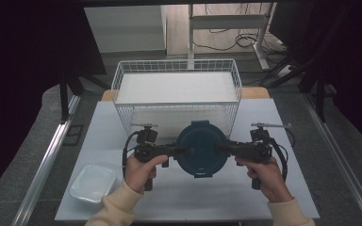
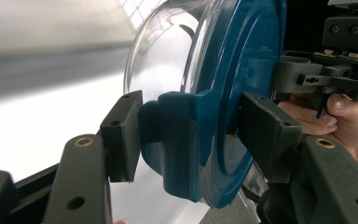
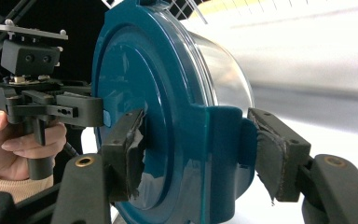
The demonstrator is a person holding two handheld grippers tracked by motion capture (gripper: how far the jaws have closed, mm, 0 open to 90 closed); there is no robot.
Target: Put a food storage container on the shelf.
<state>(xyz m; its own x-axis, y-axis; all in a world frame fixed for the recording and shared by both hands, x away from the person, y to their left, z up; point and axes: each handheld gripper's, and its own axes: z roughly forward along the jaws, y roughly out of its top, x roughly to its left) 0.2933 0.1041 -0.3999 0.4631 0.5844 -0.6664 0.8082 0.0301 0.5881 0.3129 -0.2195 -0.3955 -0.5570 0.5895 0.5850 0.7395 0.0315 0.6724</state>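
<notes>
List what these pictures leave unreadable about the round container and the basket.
- Round container: in the high view its teal lid hides any contents; in the left gripper view the clear bowl shows only glare.
- Lid clip: clamped between the left gripper jaws, so whether it is latched is hidden.
- Wire basket: its lower front sits behind the container.
- Background in the right gripper view: blurred.

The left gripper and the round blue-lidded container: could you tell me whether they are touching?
Touching. In the left gripper view, the left gripper has one pad pressed against the latch of the container and the other against its lid.
</notes>
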